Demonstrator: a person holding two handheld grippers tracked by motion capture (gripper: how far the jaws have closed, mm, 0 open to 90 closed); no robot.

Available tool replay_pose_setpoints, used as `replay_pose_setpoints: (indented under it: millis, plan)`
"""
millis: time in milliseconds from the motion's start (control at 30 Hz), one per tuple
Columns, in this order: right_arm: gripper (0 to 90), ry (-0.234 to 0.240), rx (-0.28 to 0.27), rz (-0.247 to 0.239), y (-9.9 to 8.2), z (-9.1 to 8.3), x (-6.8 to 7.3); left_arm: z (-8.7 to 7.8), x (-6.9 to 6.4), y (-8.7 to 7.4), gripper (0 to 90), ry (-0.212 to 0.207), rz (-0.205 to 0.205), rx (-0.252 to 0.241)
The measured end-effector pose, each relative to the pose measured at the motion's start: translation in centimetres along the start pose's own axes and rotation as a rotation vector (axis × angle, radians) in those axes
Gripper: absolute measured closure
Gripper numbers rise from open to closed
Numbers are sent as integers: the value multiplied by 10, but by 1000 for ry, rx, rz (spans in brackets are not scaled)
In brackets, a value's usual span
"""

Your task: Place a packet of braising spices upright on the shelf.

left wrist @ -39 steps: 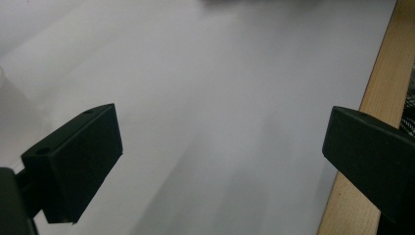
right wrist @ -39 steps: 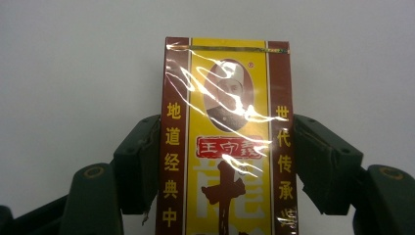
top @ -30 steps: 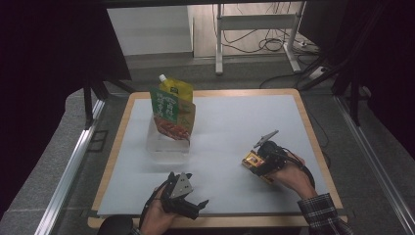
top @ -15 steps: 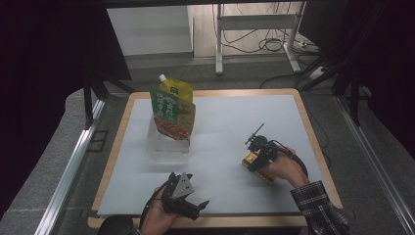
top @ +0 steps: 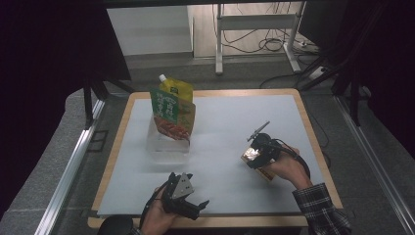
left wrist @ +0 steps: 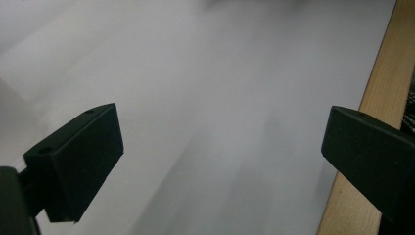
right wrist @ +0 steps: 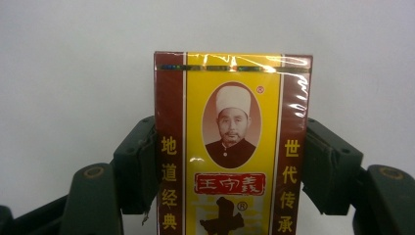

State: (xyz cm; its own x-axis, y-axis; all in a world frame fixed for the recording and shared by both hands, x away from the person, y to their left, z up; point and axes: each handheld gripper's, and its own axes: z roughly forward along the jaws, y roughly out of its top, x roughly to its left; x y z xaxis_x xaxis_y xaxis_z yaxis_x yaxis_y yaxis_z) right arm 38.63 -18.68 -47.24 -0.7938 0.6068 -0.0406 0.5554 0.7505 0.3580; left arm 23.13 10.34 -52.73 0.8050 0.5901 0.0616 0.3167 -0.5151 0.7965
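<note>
Right gripper view: right tool (right wrist: pixel 235 161) having just been closing, now pinching yellow-and-maroon box (right wrist: pixel 232 142) above white table (right wrist: pixel 73 63); lifting judged next. Left tool (left wrist: pixel 220 161) resting spread, empty.

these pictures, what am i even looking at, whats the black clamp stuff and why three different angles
A person sits at a table holding a hand-operated two-jaw clamp in each hand. One picture looks down from above the table. The other two come from small cameras riding on each clamp, looking along its black jaws. The left gripper is open over the bare white surface. The right gripper has just been closing its jaws onto a yellow and maroon box, which sits between them. Farther back, green and yellow pouches stand in a clear tray.
</note>
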Motion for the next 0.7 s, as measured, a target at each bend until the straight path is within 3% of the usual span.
replay_pose_setpoints:
  millis: [300,700]
  plan:
    - [320,6,-86,-13,-2,-15,5,-1,1,0,21,-2,-7,-5]
    - [320,52,-325,-22,3,-37,9,-6,5,-1,23,-4,-26,-13]
